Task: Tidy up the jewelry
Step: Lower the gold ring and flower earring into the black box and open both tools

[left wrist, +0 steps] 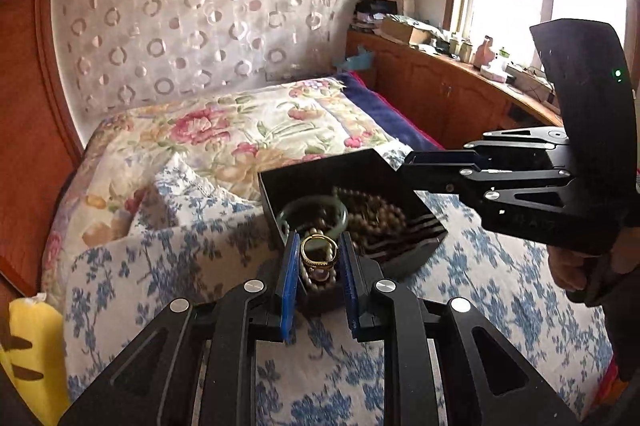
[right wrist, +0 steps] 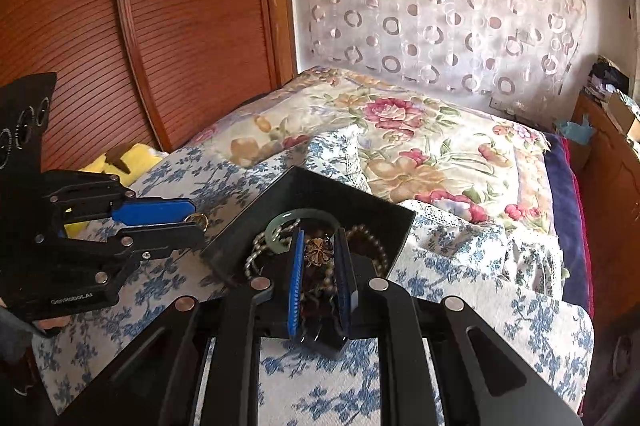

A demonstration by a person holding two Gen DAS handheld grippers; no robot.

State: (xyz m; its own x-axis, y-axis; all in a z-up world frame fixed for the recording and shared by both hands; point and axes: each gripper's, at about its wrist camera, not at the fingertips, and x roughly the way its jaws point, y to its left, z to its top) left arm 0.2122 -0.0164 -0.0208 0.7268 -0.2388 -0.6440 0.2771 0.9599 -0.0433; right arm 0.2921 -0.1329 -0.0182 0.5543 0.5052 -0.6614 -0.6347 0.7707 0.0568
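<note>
Our left gripper [left wrist: 319,254] pinches a gold ring [left wrist: 319,249]; our right gripper [right wrist: 320,252] clasps a bronze flower-shaped brooch [right wrist: 318,248] above the black box [right wrist: 256,222].

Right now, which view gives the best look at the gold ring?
Left wrist view: the gold ring sits centred and close, face-on between the left gripper jaws, its whole hoop visible. In the right wrist view only a small arc of the ring peeks past the blue pad at the jaw tips, seen from the side.

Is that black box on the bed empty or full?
Far from empty. The open black box holds a green bangle and heaps of brown beads, which cover most of its floor.
</note>
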